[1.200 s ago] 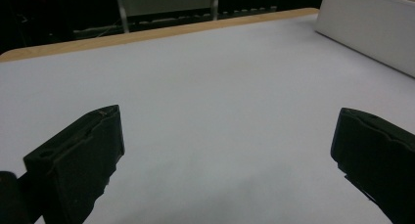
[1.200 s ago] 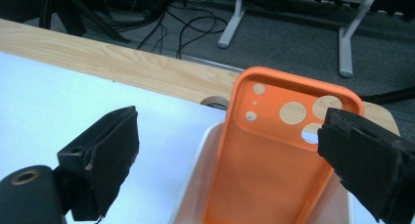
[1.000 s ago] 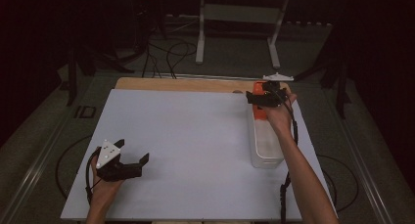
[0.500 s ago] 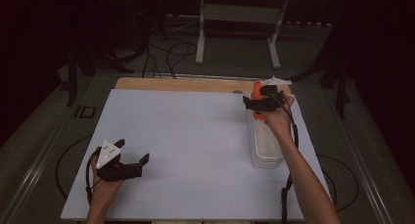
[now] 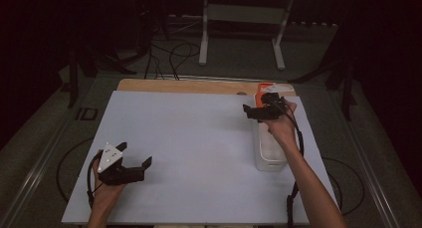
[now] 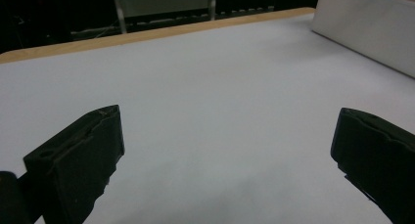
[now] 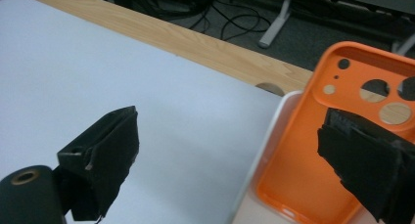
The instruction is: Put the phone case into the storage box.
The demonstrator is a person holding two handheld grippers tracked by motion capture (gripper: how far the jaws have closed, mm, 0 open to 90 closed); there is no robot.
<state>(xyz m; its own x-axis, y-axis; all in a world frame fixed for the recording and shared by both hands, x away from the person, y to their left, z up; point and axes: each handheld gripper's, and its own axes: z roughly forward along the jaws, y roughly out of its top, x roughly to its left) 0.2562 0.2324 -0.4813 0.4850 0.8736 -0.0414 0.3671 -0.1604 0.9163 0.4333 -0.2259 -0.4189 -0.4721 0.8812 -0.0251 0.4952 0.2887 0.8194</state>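
- The large white table surface is carrying the work, with the long translucent white plastic bin standing along its right side, directly beneath the right gripper.
- The orange plastic phone case with round camera cut-outs is lying at the bin's far end, just beyond and under the right gripper's jaws, which are standing wide apart and holding nothing.
- Judged step: approach to the case. The next move calls for lowering and closing on one case edge.
- The left gripper is resting wide open and empty, well apart from the bin.
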